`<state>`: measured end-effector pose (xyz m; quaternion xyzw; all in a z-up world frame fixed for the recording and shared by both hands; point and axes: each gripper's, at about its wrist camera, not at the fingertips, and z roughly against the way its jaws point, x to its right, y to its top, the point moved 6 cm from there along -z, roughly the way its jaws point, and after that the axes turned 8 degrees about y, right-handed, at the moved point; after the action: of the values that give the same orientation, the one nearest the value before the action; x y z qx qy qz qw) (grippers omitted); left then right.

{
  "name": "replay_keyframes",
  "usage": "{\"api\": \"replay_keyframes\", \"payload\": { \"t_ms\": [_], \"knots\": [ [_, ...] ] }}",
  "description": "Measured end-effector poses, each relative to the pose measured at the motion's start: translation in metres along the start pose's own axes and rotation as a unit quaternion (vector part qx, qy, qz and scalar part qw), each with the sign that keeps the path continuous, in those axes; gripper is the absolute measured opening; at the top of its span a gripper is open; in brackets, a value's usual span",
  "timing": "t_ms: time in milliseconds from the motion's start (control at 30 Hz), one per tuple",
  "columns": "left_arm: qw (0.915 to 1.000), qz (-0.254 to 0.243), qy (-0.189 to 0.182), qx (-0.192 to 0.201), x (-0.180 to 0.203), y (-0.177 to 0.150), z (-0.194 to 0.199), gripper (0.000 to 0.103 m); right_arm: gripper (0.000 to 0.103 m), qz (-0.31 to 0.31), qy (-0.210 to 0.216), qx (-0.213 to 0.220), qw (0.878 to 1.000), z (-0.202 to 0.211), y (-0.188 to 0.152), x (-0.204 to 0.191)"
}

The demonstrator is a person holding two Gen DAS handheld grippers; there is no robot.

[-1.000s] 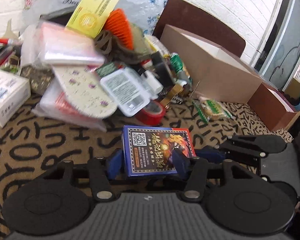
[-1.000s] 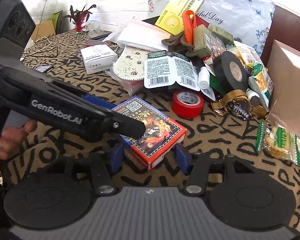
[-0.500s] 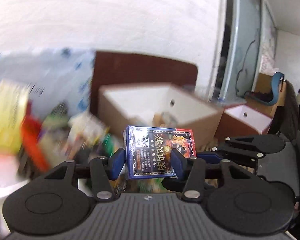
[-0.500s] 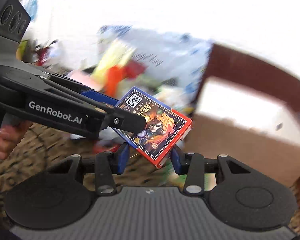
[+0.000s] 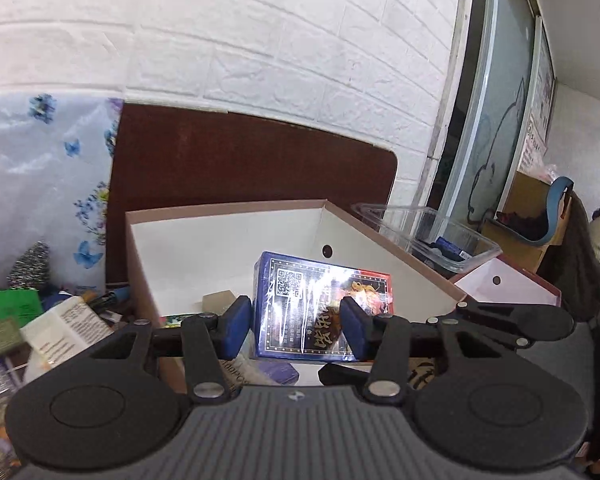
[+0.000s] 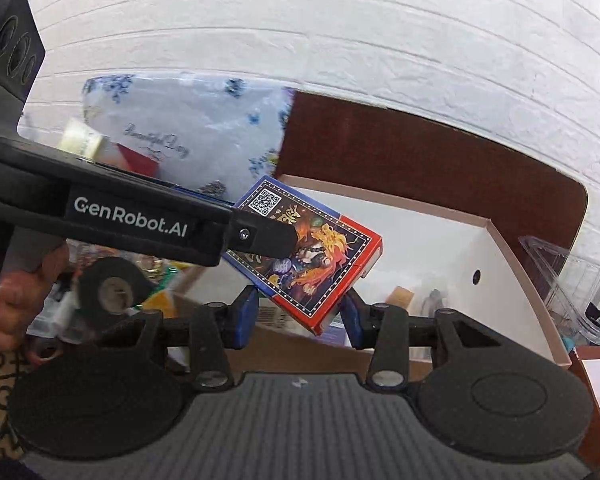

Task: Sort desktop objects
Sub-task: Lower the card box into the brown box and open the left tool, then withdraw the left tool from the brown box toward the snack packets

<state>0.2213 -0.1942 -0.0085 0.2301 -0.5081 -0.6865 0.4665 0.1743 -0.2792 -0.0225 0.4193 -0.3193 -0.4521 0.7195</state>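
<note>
The left tongs (image 5: 296, 326) are clamped on a blue-and-red card box (image 5: 320, 308), one blue pad (image 5: 236, 326) pressed to each of its long sides, the face with the QR code turned up. From the right wrist view the same card box (image 6: 312, 252) hangs tilted in the air, one corner dipping between the right tongs (image 6: 298, 314), whose fingers stand wide on either side of it and do not touch it. Under and behind the card box stands an open cardboard box (image 5: 220, 236) with white inner walls, a few small items on its floor. To its right sits a clear plastic tray (image 5: 428, 232), to its left a heap of clutter (image 5: 40, 320). A second ago the card box lay on the patterned tabletop among the heap; it has since been lifted and carried over the cardboard box.
</note>
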Motion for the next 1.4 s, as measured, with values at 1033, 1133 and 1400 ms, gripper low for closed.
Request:
{"api": "replay_keyframes", "payload": {
  "t_ms": [1033,1133,1400],
  "knots": [
    [0.9992,-0.005,-0.004,-0.04,0.012,-0.025,0.01,0.097,0.095,-0.063,-0.04,0.019,0.997,0.015,-0.018,0.009],
    [0.9994,-0.003,-0.006,-0.033,0.014,-0.027,0.023,0.097,0.095,-0.061,-0.034,0.022,0.997,0.023,-0.017,-0.002],
    [0.9971,0.053,0.006,-0.054,0.004,-0.07,0.072,0.097,0.095,-0.076,0.022,0.039,0.996,0.048,-0.033,-0.052]
  ]
}}
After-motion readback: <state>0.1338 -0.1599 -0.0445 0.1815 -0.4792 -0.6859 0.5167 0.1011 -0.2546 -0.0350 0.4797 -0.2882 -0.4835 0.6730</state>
